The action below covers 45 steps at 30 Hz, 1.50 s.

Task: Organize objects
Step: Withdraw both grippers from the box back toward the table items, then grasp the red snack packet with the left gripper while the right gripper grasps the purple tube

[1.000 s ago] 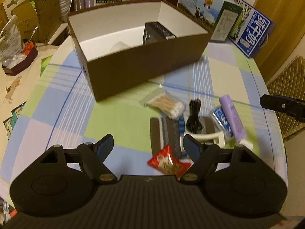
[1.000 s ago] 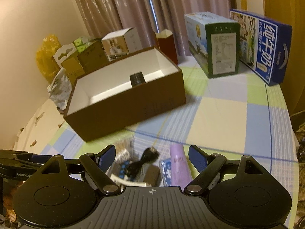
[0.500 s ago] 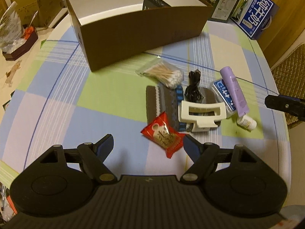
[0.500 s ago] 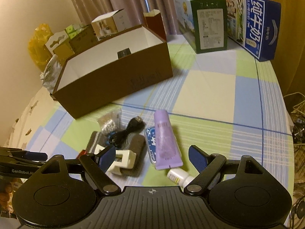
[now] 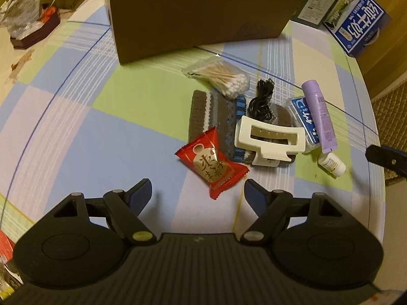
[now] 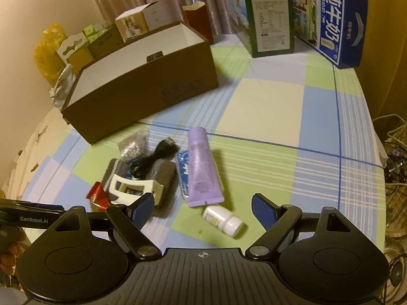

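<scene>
A brown open box [image 5: 198, 23] [image 6: 142, 89] stands at the back of the checked tablecloth with a black item inside. In front lies a loose pile: red snack packet [image 5: 212, 164], white hair claw [image 5: 269, 139] [image 6: 134, 186] on a striped knit cloth [image 5: 216, 114], cotton swab bag [image 5: 221, 76], black cable [image 5: 260, 100] [image 6: 152, 156], blue packet [image 5: 304, 118], purple tube [image 5: 319, 114] [image 6: 202, 165], small white bottle [image 5: 332, 164] [image 6: 225, 219]. My left gripper [image 5: 198, 194] is open just short of the red packet. My right gripper [image 6: 202, 208] is open over the white bottle.
Milk cartons [image 6: 328, 17] [image 6: 267, 17] stand at the back right of the table [image 6: 279, 101]. Small boxes [image 6: 132, 24] and a yellow bag [image 6: 47, 50] crowd the back left. The table's right edge drops to cables and a basket [image 6: 395, 167].
Both grippers have drawn back and tilted down from the box toward the pile; the objects now lie fully in view ahead of the fingers. Both stay open.
</scene>
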Each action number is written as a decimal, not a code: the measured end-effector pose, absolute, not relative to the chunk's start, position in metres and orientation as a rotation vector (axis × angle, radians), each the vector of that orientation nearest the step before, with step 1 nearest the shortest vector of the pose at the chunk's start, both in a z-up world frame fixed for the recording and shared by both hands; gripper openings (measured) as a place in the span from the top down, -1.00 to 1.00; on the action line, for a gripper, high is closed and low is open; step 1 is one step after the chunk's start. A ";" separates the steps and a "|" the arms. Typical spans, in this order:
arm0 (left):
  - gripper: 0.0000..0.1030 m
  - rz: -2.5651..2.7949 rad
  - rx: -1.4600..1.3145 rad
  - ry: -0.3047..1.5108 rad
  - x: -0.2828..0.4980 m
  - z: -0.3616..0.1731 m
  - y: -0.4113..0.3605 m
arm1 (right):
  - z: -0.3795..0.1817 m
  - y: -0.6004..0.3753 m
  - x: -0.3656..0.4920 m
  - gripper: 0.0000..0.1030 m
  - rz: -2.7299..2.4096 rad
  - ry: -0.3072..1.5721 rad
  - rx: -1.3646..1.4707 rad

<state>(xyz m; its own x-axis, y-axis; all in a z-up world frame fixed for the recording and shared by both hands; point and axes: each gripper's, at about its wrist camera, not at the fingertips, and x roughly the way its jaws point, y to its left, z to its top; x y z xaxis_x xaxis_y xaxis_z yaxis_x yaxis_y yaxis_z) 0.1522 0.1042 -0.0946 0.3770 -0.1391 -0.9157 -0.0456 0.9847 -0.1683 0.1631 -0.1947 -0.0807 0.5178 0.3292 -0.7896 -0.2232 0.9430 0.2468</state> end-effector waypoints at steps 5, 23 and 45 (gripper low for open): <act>-0.48 -0.051 -0.186 1.181 0.155 -0.098 0.100 | -0.084 -0.206 0.163 -0.57 0.310 0.978 0.128; -0.18 0.008 -0.362 1.181 0.188 -0.129 0.111 | -0.094 -0.220 0.172 -0.57 0.260 1.009 0.160; 0.33 0.076 -0.161 1.093 0.178 -0.115 0.147 | -0.124 -0.172 0.218 -0.02 0.392 0.940 0.083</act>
